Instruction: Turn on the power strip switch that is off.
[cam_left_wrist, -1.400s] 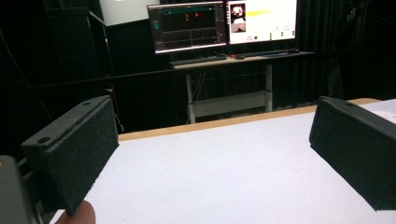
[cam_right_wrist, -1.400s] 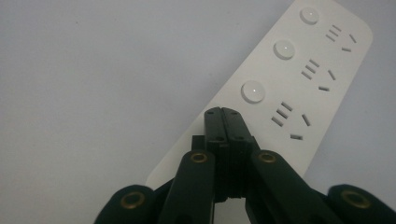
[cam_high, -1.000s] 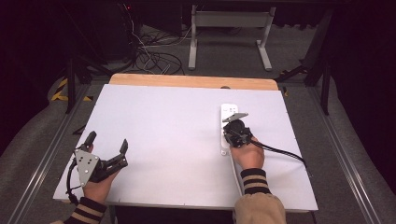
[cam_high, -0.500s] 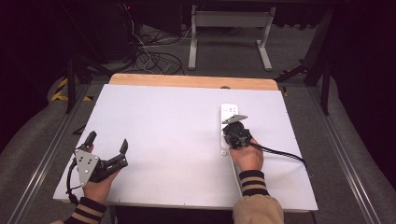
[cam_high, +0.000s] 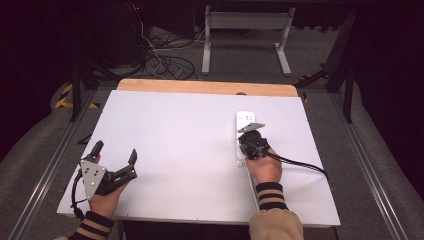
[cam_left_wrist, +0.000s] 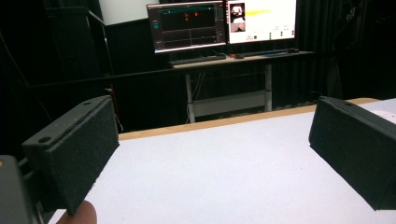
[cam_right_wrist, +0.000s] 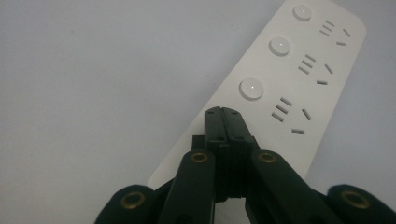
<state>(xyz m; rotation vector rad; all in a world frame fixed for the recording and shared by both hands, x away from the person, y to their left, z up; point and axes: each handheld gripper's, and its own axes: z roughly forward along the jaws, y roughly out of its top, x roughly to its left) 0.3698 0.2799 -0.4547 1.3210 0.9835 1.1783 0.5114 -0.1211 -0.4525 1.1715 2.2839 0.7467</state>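
High view: white table (cam_high: 180, 150) with a wooden strip along the far edge, dark floor and cable clutter beyond it. Left gripper (cam_high: 116, 156) sits near the front left corner, jaws spread wide, nothing between them, held by the left hand (cam_high: 102, 197) with a striped cuff cut off by the bottom edge. Big bare stretch of table between the two grippers and out to the far edge, plenty of room to move. White power strip (cam_high: 245, 119) lies right of centre, long axis running front to far; its near part is hidden under the right gripper (cam_high: 250, 142), which sits right over it, right hand (cam_high: 264, 167) behind, black cable trailing off toward the right edge. Right jaw state hard to read from up here. Left gripper view: both black jaws far apart at the frame sides, bare white tabletop between, a fingertip (cam_left_wrist: 77, 215) poking in at bottom left. Wooden table edge ahead, then a desk with two lit monitors (cam_left_wrist: 222, 23) in a dark room; screen contents too small to read. Right gripper view: jaws pressed together, tips meeting over the power strip's white face just below the nearest round button (cam_right_wrist: 251, 88), pinching nothing; cannot tell if the tips touch the surface. Three buttons and three socket groups show; the strip's near end is hidden behind the gripper body, bare table either side.
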